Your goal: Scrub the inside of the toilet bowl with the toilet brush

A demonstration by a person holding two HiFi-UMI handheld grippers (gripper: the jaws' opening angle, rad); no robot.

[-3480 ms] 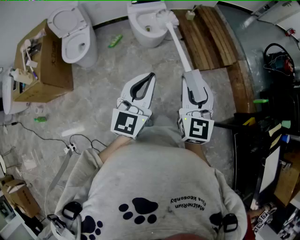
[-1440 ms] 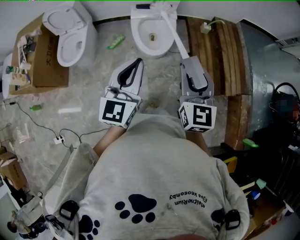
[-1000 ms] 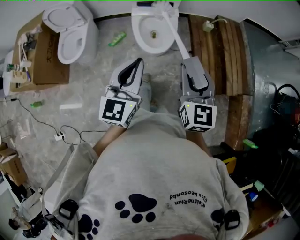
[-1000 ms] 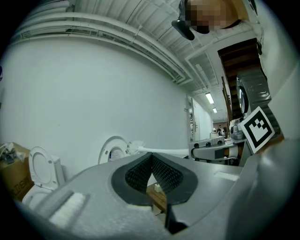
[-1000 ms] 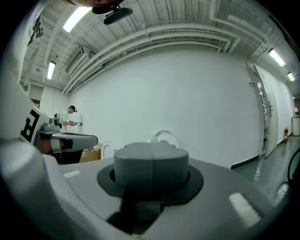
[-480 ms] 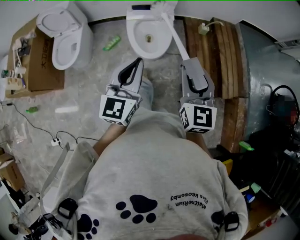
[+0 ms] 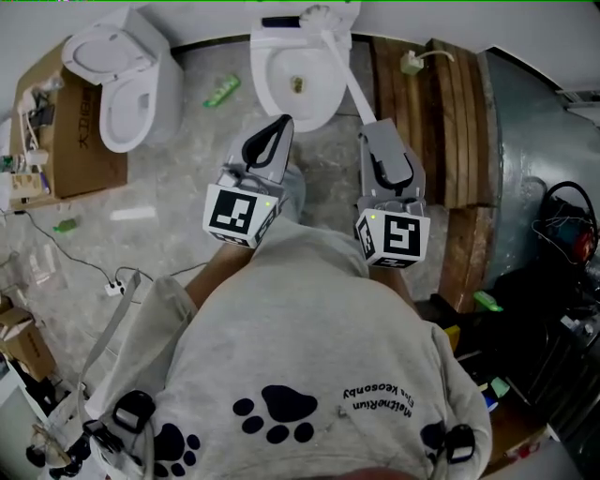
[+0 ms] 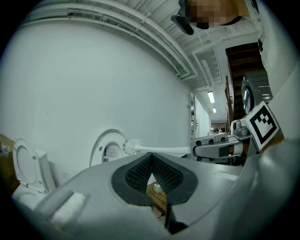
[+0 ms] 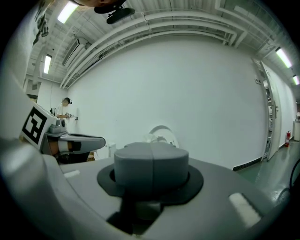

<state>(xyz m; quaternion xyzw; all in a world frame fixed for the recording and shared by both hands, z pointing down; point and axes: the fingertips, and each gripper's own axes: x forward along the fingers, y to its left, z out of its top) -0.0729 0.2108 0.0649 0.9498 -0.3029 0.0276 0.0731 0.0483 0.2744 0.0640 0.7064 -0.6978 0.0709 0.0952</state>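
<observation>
In the head view a white toilet (image 7: pixel 265 82) stands at the top centre with its bowl uncovered. My right gripper (image 7: pixel 373 127) is shut on the long white handle of the toilet brush (image 7: pixel 342 70). The handle slants up-left over the bowl's right rim, and the bristle head (image 7: pixel 314 16) sits over the rear of the toilet. My left gripper (image 7: pixel 284 123) is shut and holds nothing, just in front of the bowl. The left gripper view shows the toilet brush (image 8: pixel 157 150) passing in front of the raised lid (image 8: pixel 108 146). In the right gripper view the jaws (image 9: pixel 151 161) hide the handle.
A second toilet (image 7: pixel 127 80) and a cardboard box (image 7: pixel 70 131) stand at the upper left. Wooden planks (image 7: pixel 441 103) lie right of the toilet beside a grey metal surface (image 7: pixel 534 122). A green object (image 7: pixel 220 89) and a cable (image 7: pixel 112 281) lie on the floor.
The person has stepped closer, so the toilet sits nearer both grippers. The brush stays held in the right gripper, its head still over the toilet's rear. The left gripper stays shut.
</observation>
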